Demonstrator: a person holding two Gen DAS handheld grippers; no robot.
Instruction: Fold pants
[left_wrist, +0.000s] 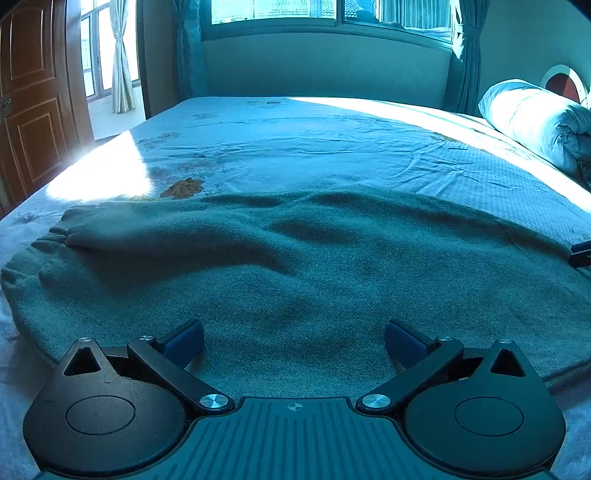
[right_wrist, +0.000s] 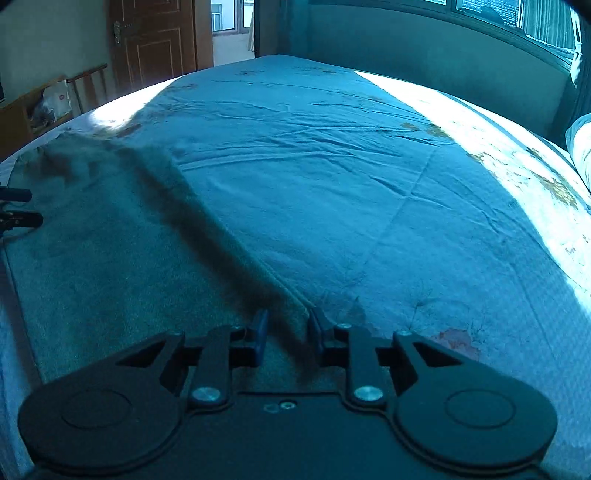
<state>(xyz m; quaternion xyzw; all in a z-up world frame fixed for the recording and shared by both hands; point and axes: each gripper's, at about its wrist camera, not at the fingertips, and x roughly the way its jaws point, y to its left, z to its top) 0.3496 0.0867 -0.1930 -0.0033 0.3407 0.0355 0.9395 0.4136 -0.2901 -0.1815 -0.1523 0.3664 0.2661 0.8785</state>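
Grey pants (left_wrist: 295, 266) lie spread flat on a bed (left_wrist: 314, 147), lengthwise across the view of the left tongs (left_wrist: 294, 341), with a gathered cuff or waistband end far to their left. The left tongs stand wide apart, hovering just over the near edge of the cloth and gripping nothing. The right tongs (right_wrist: 287, 338) are nearly together, straddling a raised ridge at the pants' edge; whether the pads truly pinch it cannot be told for certain, though cloth sits between them. In the right view the pants (right_wrist: 110, 236) stretch away to the left of the tongs, bare sheet (right_wrist: 369, 184) ahead and to the right.

The step in hand appears to be taking hold of the near edge for a fold. To do it well, the left tongs should descend onto the hem and gather both layers before closing; both grips should then lift level, keeping the edge taut so the fold lands square.
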